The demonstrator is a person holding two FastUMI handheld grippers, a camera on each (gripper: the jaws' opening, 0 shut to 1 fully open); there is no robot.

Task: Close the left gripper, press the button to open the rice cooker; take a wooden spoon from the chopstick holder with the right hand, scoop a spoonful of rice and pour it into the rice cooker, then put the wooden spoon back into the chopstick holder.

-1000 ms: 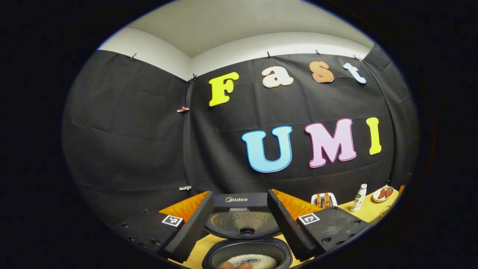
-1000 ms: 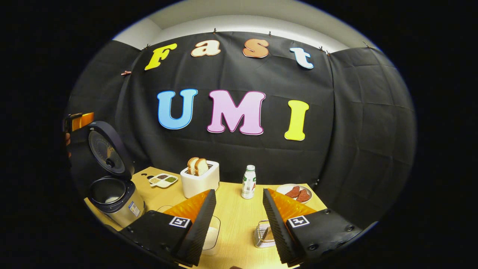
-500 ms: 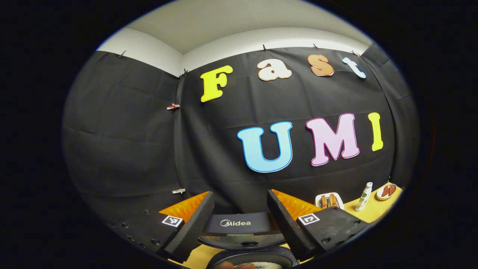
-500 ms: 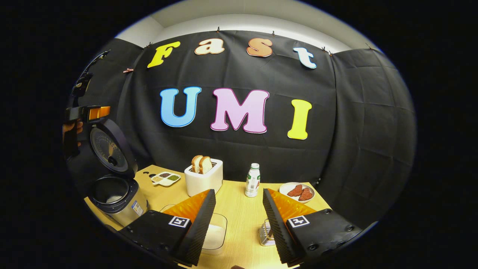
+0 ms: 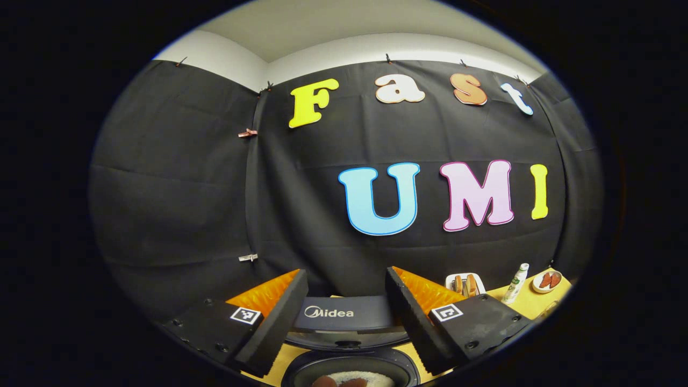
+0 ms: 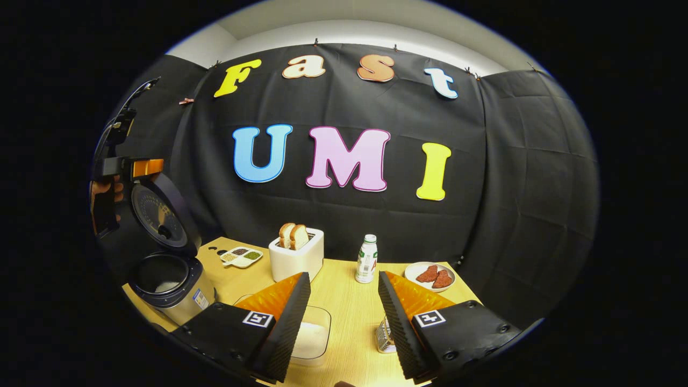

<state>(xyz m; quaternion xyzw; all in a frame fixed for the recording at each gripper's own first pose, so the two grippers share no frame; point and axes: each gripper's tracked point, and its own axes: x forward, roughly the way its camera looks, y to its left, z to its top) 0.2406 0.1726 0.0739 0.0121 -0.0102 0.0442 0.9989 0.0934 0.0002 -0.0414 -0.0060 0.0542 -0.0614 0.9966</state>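
Counter (image 6: 344,301) | rice cooker (image 6: 171,285) at left edge, lid up, rice in its pot | chopstick holder (image 6: 382,336) under right claw (image 6: 344,317), spread, empty | left claw (image 5: 344,317) spread above lid; risk: knocking it shut | risk: holder tips during spoon grab

My right gripper (image 6: 344,317): fingers apart, nothing between them, above the wooden table (image 6: 346,306). Rice cooker (image 6: 169,285), far left: lid up, pot open. My left gripper (image 6: 126,166), raised beside that lid. Toaster (image 6: 296,258) with bread; bottle (image 6: 367,259); plate (image 6: 430,275) of red pieces; sectioned dish (image 6: 241,257); clear container (image 6: 312,336) of rice; wire holder (image 6: 382,337).
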